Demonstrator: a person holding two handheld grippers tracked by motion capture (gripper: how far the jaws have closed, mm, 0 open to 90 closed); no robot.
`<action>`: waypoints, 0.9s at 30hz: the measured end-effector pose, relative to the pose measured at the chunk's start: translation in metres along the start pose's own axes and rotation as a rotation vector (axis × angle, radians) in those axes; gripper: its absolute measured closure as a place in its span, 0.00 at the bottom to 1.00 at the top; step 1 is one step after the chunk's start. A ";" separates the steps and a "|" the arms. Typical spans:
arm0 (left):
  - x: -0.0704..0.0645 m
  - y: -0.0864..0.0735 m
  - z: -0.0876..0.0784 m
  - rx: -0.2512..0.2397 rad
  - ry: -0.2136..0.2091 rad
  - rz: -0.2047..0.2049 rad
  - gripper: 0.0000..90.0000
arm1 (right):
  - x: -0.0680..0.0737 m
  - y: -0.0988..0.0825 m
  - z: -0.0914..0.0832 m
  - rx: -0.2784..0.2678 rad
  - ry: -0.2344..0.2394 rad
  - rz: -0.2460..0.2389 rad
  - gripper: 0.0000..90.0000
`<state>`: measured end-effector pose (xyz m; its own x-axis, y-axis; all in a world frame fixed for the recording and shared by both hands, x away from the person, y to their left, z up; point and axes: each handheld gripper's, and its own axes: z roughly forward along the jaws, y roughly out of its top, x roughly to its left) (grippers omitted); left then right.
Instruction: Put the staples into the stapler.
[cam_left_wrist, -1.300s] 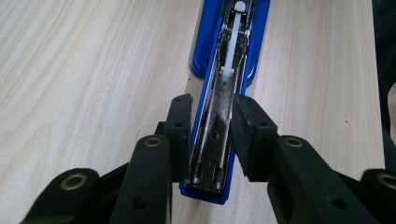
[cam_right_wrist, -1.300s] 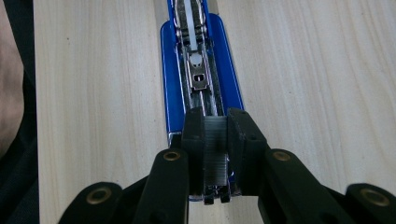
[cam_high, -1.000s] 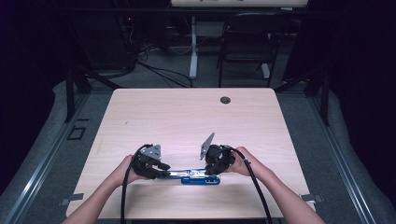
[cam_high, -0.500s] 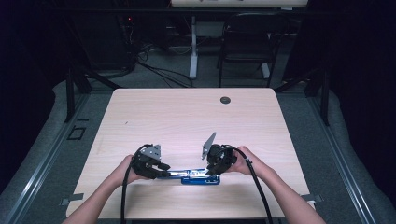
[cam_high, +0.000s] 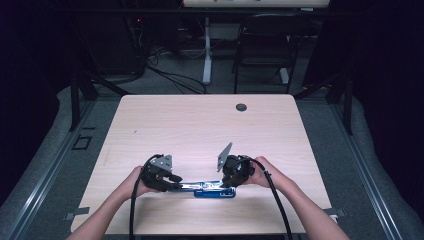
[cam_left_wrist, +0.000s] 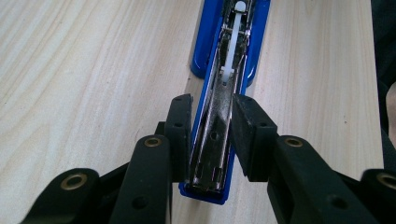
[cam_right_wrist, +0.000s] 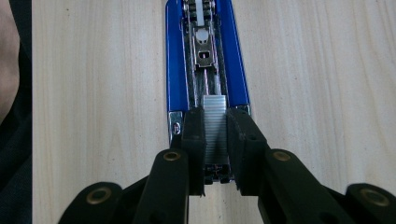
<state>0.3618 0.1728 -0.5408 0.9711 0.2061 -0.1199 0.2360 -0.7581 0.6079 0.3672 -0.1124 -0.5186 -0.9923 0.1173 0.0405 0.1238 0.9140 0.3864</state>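
Two grippers on open blue stapler — left fingers clamp magazine, right fingers pinch staple strip.

Stapler: glossy blue plastic shell around a bright, smooth metal channel, with a white plastic slider inside; the strip of staples in that channel is silvery metal, finely ribbed. Table under the stapler: pale wood-grain top, matt and smooth. Left gripper and right gripper, at either end of the stapler: matt black plastic jaws with brass-coloured metal rivets.
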 end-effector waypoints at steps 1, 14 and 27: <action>0.000 0.000 0.000 0.004 0.001 0.000 0.77 | 0.000 0.000 0.000 -0.002 0.001 -0.001 0.87; 0.000 0.001 -0.001 0.016 0.017 0.002 0.77 | -0.001 -0.006 -0.003 -0.026 0.014 -0.052 0.87; 0.000 0.000 0.000 0.003 -0.002 -0.001 0.77 | -0.001 -0.004 -0.001 -0.018 0.022 -0.067 0.85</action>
<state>0.3621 0.1725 -0.5407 0.9711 0.2055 -0.1218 0.2367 -0.7598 0.6055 0.3679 -0.1169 -0.5189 -0.9983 0.0477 0.0342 0.0575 0.9124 0.4053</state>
